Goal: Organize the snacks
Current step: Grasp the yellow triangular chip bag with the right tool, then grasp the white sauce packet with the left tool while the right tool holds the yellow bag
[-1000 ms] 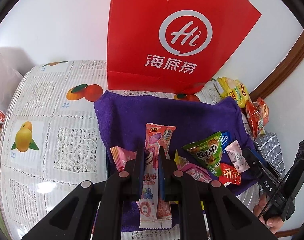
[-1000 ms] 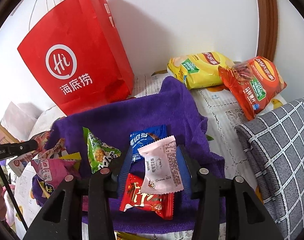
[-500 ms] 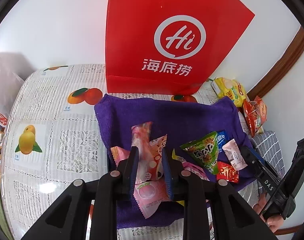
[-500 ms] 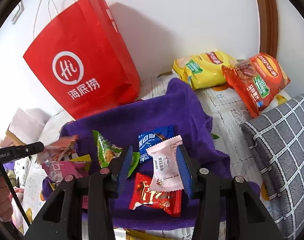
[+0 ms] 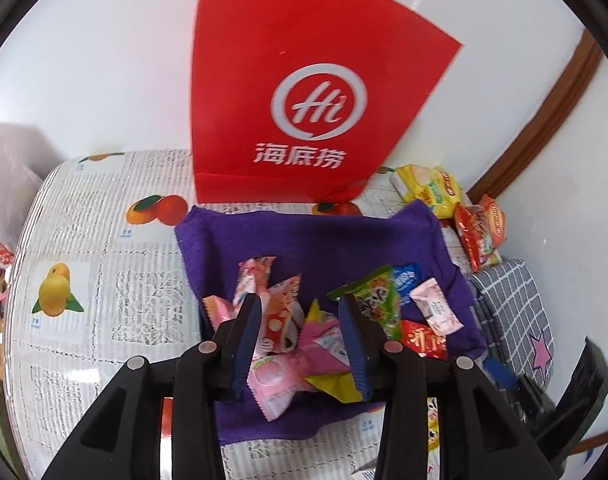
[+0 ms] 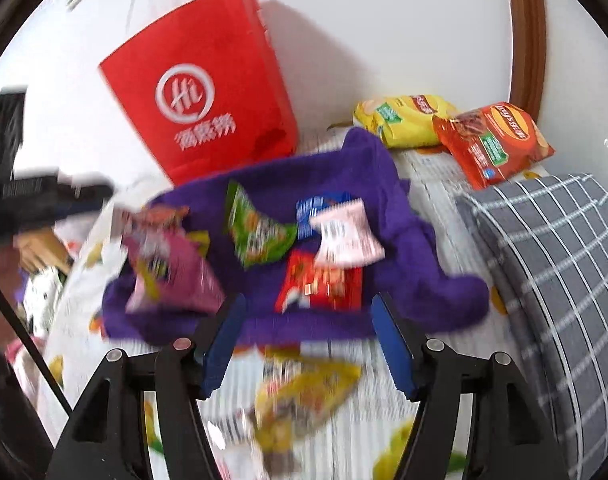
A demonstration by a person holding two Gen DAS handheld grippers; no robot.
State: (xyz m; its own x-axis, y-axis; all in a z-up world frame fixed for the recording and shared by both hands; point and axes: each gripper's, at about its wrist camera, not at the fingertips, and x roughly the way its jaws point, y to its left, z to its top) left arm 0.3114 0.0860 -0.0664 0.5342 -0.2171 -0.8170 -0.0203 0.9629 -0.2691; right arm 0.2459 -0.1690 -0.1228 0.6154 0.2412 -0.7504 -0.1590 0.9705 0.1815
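Snack packets point(image 5: 280, 320) lie bunched on the purple towel point(image 5: 323, 240), lower centre, likely a sorting spot. Left hand-held gripper point(image 5: 300, 344): jaws opening, released, pink packets lying loose between them. Right hand-held gripper point(image 6: 307, 344): opening, nothing gripped. Red bag point(image 5: 304, 92) stands upright behind, upper centre.

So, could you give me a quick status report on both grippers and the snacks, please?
Left gripper and right gripper both opening, nothing gripped. Small snack packets lie piled on purple towel. Red paper bag stands behind; no obstruction.
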